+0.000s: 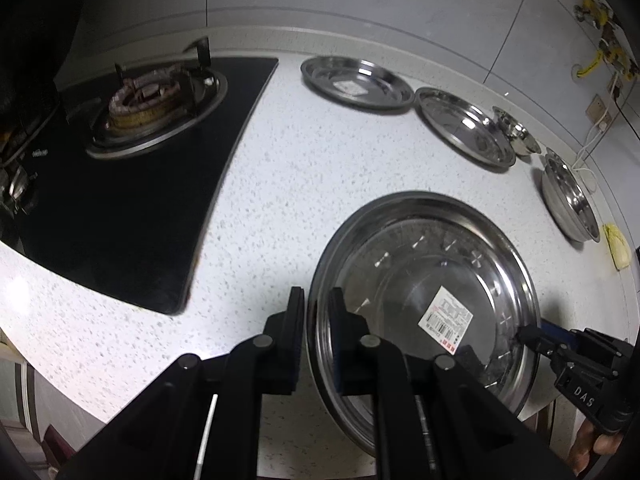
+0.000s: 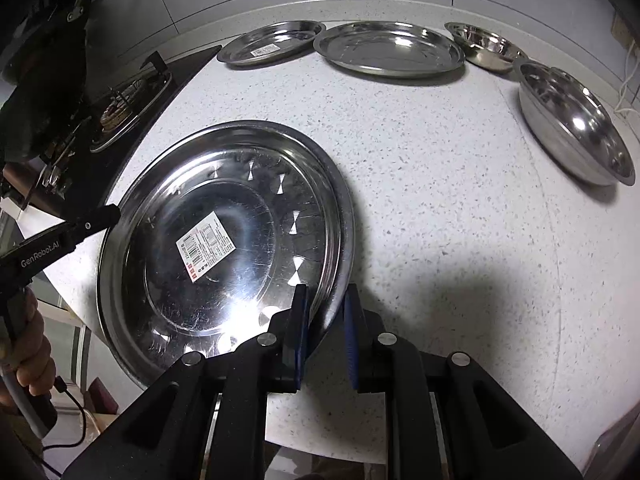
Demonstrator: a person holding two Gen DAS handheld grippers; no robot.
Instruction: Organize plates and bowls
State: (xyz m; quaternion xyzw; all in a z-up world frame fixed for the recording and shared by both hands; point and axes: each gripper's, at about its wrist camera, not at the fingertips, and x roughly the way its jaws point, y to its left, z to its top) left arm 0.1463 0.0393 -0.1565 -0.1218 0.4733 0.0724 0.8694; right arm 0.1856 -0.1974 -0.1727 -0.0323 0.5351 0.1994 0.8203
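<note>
A large steel plate (image 1: 424, 300) with a barcode sticker is held tilted over the speckled counter; it also shows in the right wrist view (image 2: 224, 248). My left gripper (image 1: 318, 300) is shut on its left rim. My right gripper (image 2: 325, 300) is shut on its right rim and shows in the left wrist view (image 1: 532, 338). At the back stand a stickered plate (image 2: 272, 42), a wider plate (image 2: 390, 54), a small bowl (image 2: 484, 46) and a larger bowl (image 2: 576, 120).
A black gas hob (image 1: 132, 168) with a burner (image 1: 148, 100) lies to the left. The counter's front edge (image 1: 80, 384) runs close below the held plate. A white cable (image 1: 588, 148) and a wall socket (image 1: 600, 112) are at the far right.
</note>
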